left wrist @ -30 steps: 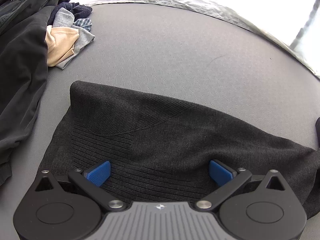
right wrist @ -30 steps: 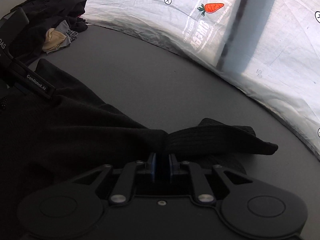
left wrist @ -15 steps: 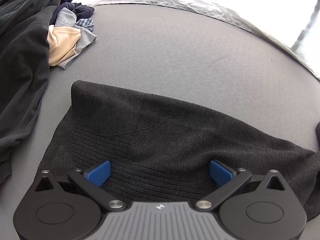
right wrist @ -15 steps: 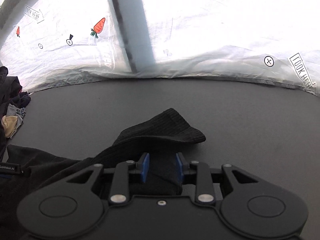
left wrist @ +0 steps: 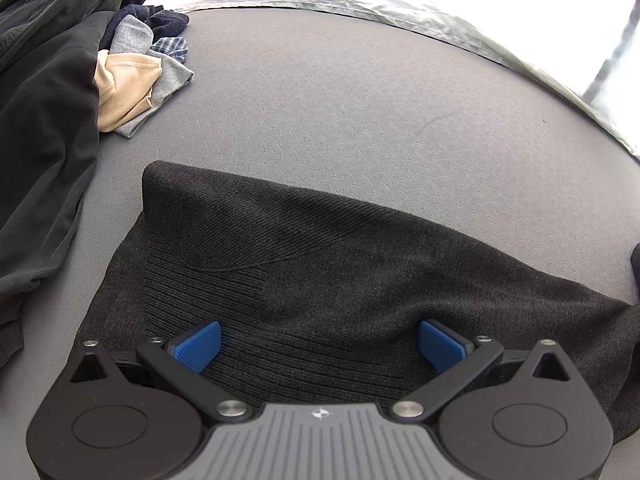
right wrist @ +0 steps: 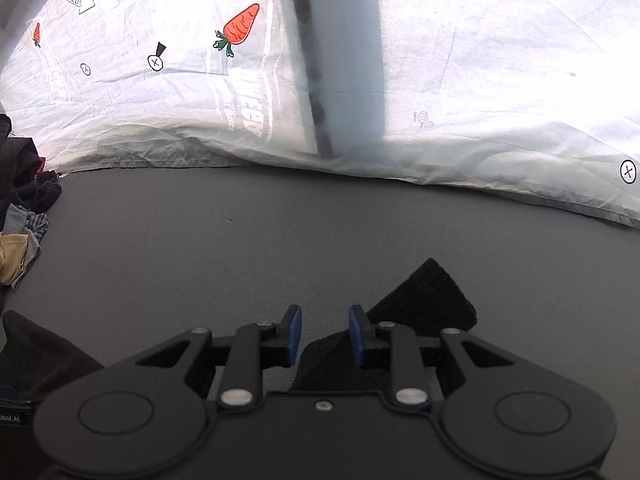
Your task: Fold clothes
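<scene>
A dark grey knit sweater [left wrist: 340,264] lies flat on the grey table [left wrist: 360,112], partly folded. My left gripper [left wrist: 318,344] is wide open just above the sweater's near ribbed part, with blue pads [left wrist: 198,342] on either side. My right gripper [right wrist: 325,332] is open, its blue pads apart. The sweater's black sleeve end [right wrist: 428,304] lies on the table [right wrist: 280,240] under and just right of the gripper, not held. The sweater's body [right wrist: 36,348] shows at the lower left of the right wrist view.
A pile of dark clothes [left wrist: 44,92] with beige [left wrist: 124,88] and grey pieces lies at the table's left; it also shows in the right wrist view [right wrist: 20,232]. A white printed sheet [right wrist: 440,80] hangs along the table's far edge.
My right gripper has opened and let go of the sleeve, which now lies on the table. It has also swung to face the far sheet. My left gripper has barely moved.
</scene>
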### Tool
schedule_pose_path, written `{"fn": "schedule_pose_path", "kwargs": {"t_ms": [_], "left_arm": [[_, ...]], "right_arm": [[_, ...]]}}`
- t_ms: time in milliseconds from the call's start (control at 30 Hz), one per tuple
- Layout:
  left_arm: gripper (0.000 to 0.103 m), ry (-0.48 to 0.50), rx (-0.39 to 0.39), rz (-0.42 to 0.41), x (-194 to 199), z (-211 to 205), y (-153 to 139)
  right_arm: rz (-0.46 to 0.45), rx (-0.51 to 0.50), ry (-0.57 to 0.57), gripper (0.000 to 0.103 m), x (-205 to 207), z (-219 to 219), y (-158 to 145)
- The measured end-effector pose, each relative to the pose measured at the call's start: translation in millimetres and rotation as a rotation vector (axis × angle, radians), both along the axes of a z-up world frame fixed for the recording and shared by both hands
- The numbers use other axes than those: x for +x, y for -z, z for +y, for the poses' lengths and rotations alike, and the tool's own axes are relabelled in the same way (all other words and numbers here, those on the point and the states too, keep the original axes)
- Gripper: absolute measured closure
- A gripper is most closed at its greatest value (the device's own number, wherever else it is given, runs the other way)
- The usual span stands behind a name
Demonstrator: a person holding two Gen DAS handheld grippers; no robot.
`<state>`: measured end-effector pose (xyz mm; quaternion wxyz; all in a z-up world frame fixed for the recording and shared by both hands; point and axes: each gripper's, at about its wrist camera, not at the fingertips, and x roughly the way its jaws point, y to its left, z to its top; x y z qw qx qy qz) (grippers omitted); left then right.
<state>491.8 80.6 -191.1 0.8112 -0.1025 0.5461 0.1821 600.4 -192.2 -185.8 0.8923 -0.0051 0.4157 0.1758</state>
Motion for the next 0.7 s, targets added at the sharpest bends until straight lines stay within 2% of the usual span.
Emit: {"fn": "schedule_pose_path", "kwargs": {"t_ms": [133,267,467,567,700], "left_arm": [[0.000,0.000,0.000,-0.001,0.0,0.0,0.1],[0.000,0.000,0.001,-0.002,0.0,-0.1,0.2],[0.000,-0.002,-0.003,0.009,1.9,0.1,0.7],[0.000,-0.003,-0.004,0.011,1.9,0.2,1.2],[0.000,-0.005,-0.004,0.010,1.2,-0.3,2.2]], "right_arm": [[-0.020,0.022,-0.050,0.076,-2.2,17.1,-5.4],[-0.024,0.048,0.055,0.076,-7.2,-4.4,-11.5],[0.013,0.088,0.266,0.074,-11.0,-64.4,-16.0],[0.038,0.099,0.311,0.070,-13.6,-81.5,-13.1],[0.108,0.158,0.327,0.058,-11.3,-87.6,-2.4]]}}
